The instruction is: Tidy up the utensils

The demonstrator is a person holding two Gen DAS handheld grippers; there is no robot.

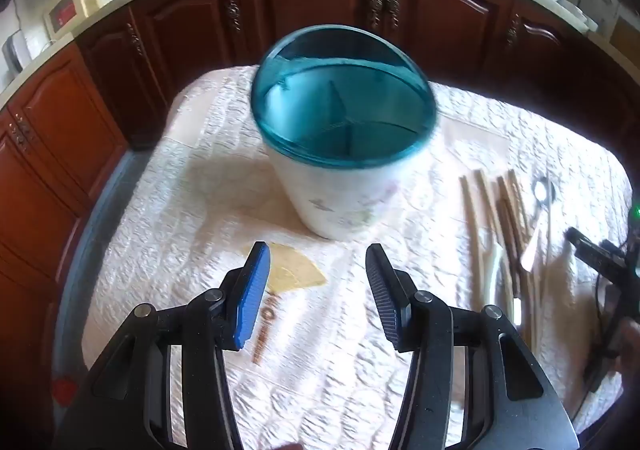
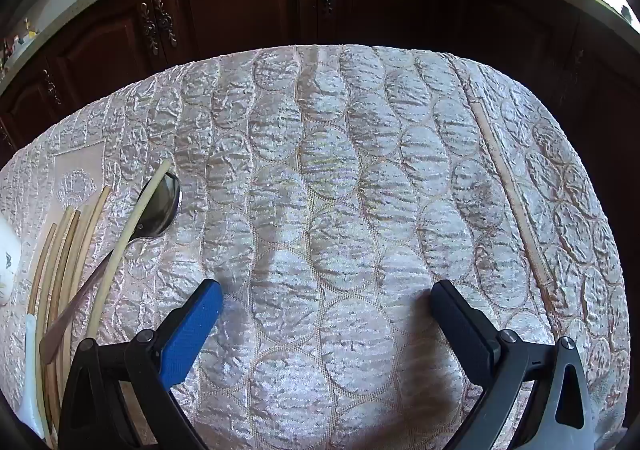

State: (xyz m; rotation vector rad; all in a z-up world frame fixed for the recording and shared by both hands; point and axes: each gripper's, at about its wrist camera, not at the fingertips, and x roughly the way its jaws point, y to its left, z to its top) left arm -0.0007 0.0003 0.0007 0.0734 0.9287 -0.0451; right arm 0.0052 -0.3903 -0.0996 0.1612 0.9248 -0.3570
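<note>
A white utensil holder with a teal rim (image 1: 344,165) stands on the quilted table; dividers split its inside and it looks empty. My left gripper (image 1: 318,266) is open and empty just in front of it. Several wooden chopsticks (image 1: 496,226) and a metal spoon (image 1: 540,209) lie to its right. In the right wrist view the chopsticks (image 2: 64,262) and spoon (image 2: 160,205) lie at the far left, with a sliver of the holder (image 2: 8,254) at the edge. My right gripper (image 2: 326,294) is open and empty over bare cloth, right of the utensils.
The quilted cream tablecloth (image 2: 328,177) covers the table, its far edge near dark wooden cabinets (image 1: 320,5). A yellowish patch (image 1: 296,270) lies on the cloth by my left gripper. My right gripper's body (image 1: 600,262) shows at the right edge of the left wrist view.
</note>
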